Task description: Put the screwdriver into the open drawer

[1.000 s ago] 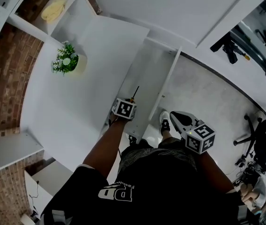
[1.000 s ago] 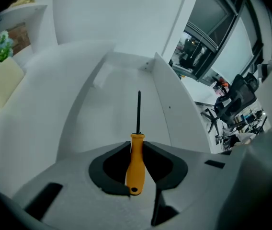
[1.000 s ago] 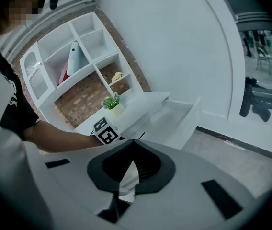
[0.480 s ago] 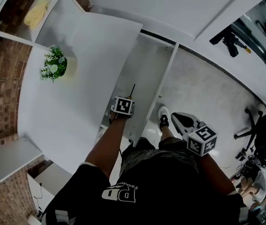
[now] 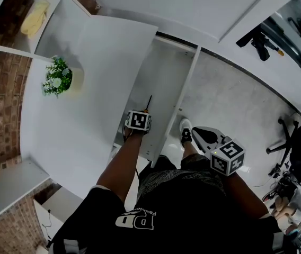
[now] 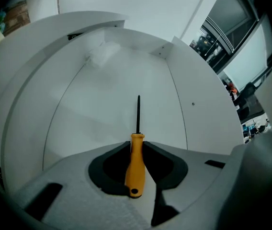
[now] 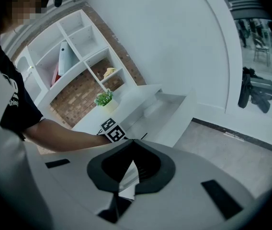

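The screwdriver has an orange handle and a thin black shaft. My left gripper is shut on the handle, with the shaft pointing forward over the floor of the open white drawer. In the head view the left gripper hangs over the near end of the drawer. My right gripper is off to the right of the drawer, above the floor, with its jaws together and empty. From the right gripper view the right gripper looks toward the drawer.
A small potted plant stands on the white desktop left of the drawer. Shelves in a brick wall hold a yellow cloth. A shoe is on the grey floor; an office chair stands at the right.
The head camera has shifted, so the plant and desk sit further left in the picture. The left gripper keeps hold of the screwdriver over the drawer. The right gripper has barely moved.
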{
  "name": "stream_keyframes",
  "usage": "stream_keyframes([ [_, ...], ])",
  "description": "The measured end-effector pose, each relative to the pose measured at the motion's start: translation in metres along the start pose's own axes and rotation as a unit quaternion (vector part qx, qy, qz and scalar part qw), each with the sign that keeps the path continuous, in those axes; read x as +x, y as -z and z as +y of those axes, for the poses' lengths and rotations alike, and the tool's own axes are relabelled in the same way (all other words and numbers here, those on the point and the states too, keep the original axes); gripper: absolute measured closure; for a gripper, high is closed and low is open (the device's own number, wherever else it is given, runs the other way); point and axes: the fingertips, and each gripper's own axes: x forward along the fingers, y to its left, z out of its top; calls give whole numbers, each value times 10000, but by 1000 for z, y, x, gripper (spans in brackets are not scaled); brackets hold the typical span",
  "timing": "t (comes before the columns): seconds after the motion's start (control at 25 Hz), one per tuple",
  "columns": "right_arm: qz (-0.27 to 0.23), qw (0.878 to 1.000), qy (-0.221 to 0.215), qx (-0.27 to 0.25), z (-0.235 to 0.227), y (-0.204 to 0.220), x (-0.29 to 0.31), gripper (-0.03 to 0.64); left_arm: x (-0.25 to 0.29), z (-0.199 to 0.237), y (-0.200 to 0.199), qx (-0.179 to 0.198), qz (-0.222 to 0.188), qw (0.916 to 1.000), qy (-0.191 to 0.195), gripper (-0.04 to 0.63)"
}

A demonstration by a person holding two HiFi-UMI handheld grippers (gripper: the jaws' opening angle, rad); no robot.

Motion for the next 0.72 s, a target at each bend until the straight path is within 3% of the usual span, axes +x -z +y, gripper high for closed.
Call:
stream_keyframes([
  [0.4,-66,9999,119,27,2,5,-6,611,-2,-4,-1,241,-4,9997,31,499],
  [0.72,-196,9997,166,-50,20,6,-10,611,-20,-6,-10,617,-333,9975,-57,499],
])
